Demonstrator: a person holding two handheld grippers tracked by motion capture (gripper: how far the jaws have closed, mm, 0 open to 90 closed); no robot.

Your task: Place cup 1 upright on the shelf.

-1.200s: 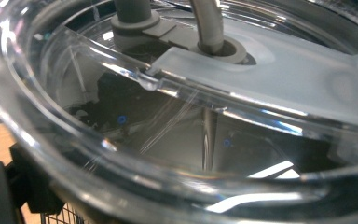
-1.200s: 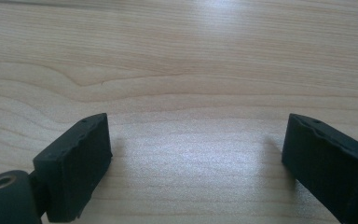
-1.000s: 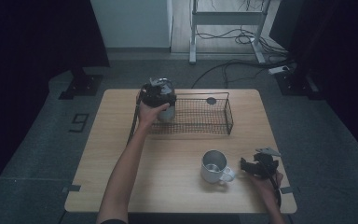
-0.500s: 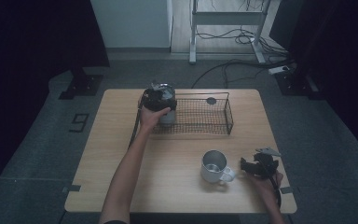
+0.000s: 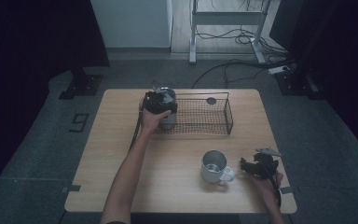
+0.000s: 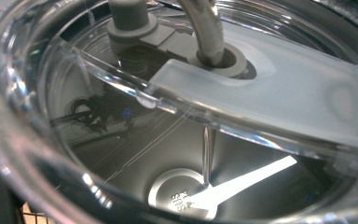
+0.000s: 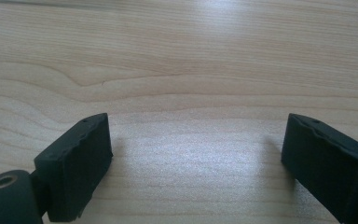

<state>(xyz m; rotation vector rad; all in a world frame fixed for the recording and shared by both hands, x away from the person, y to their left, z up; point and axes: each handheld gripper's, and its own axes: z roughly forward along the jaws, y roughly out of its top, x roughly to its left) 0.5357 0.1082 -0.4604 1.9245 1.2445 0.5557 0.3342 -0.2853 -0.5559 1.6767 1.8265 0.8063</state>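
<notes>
Gripping lidded steel cup [image 5: 167, 105] w/ left gripper [image 5: 157, 103] fingers; right gripper [image 5: 259, 166] fingers wide apart, empty

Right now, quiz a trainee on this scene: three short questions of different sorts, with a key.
1. True or false: the right gripper has its jaws apart over bare table.
2. Where is the tumbler? A) left end of the basket B) beside the mug C) on the floor
3. Fill in: the mug's handle points toward the ____ gripper.

Key: 1 true; 2 A; 3 right.
</notes>
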